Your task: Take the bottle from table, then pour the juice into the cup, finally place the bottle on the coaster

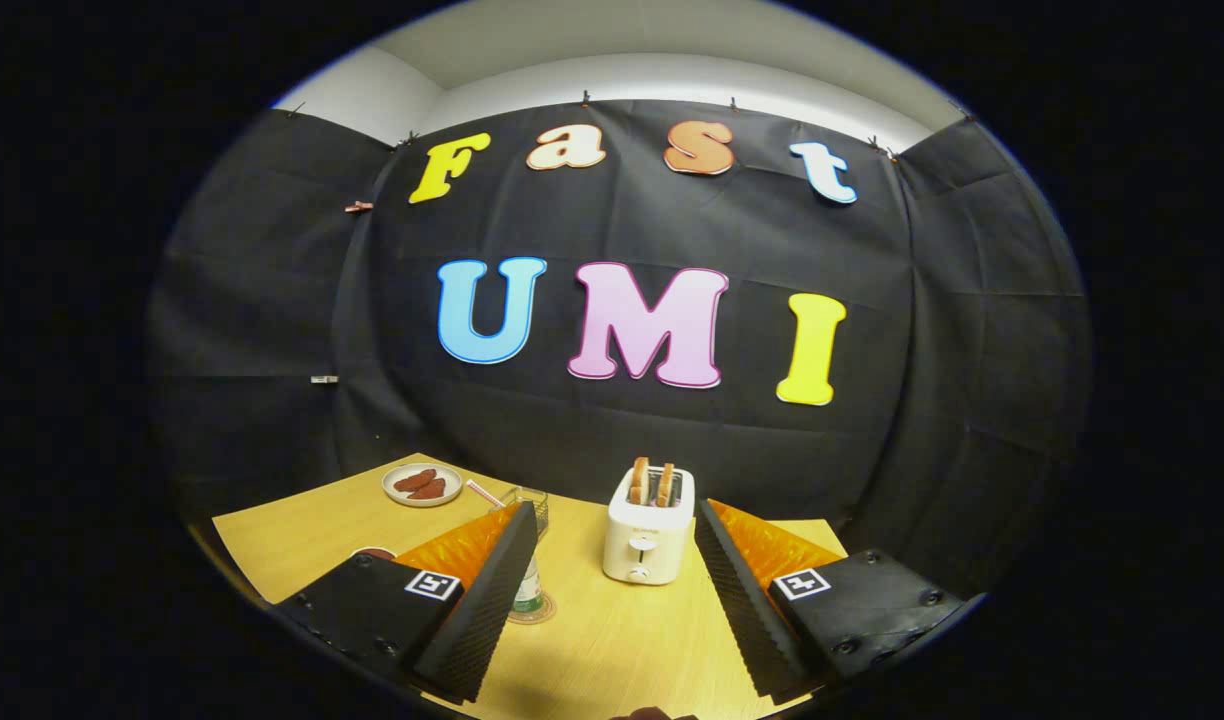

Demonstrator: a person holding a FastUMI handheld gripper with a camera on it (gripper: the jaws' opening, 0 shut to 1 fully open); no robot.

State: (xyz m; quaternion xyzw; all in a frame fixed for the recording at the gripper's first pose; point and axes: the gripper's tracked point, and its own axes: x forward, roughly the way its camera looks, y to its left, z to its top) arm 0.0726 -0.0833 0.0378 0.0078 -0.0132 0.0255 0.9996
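My gripper is open and held above the wooden table, with nothing between its fingers. The bottle stands upright on a round coaster, just inside my left finger, which hides most of it; only its lower part with a green label shows. Beyond the left fingertip stands a clear glass cup with a pink straw. I cannot tell how much juice is in either.
A white toaster with two slices of toast stands just ahead, between the fingers. A small plate with reddish-brown food sits at the far left of the table. A dark round thing peeks out beside the left finger.
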